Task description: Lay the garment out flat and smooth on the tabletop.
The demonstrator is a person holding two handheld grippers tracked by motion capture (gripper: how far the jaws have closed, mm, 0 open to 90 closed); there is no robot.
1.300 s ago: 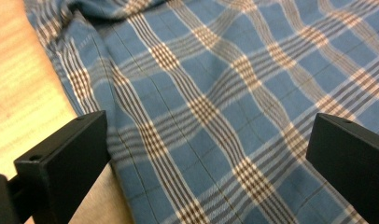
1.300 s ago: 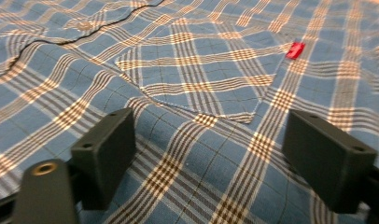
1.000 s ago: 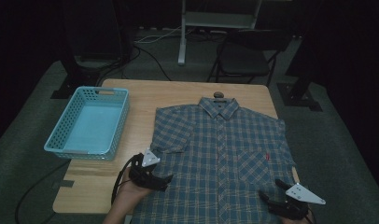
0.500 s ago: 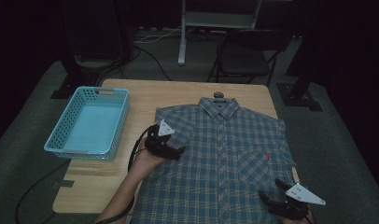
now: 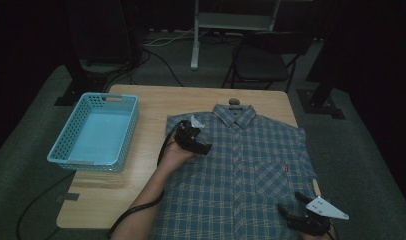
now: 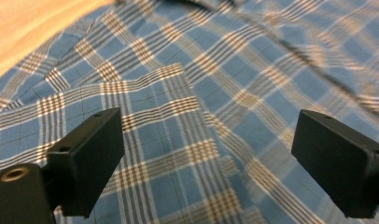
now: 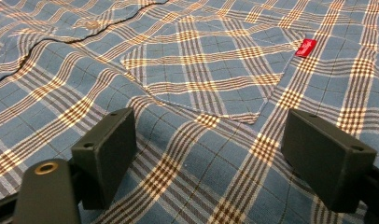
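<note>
A wooden bench (image 5: 141, 185) with rounded corners is observed, pale and smooth-grained. The plaid shirt (image 5: 251, 175) is laid flat on it, front up and buttoned, collar away from the person, covering the right half and the near edge. The fabric is a thin woven cotton in blue with tan and white checks; shallow wrinkles are noted near the left shoulder, and a chest pocket (image 7: 201, 79) with a small red tag (image 7: 305, 47) is seen.

Within the last 1.0 s the left claw (image 5: 197, 141) has been carried from the near-left hem up to the left shoulder region, where it is now held just above the cloth, jaws spread wide and nothing pinched. The right claw (image 5: 303, 222) has remained at the near-right hem, also spread and empty. It is judged that a first grasp at the shoulder or sleeve is being prepared, probably for folding.

A light-blue perforated plastic basket (image 5: 58, 150) stands at the left, apart from the shirt.
</note>
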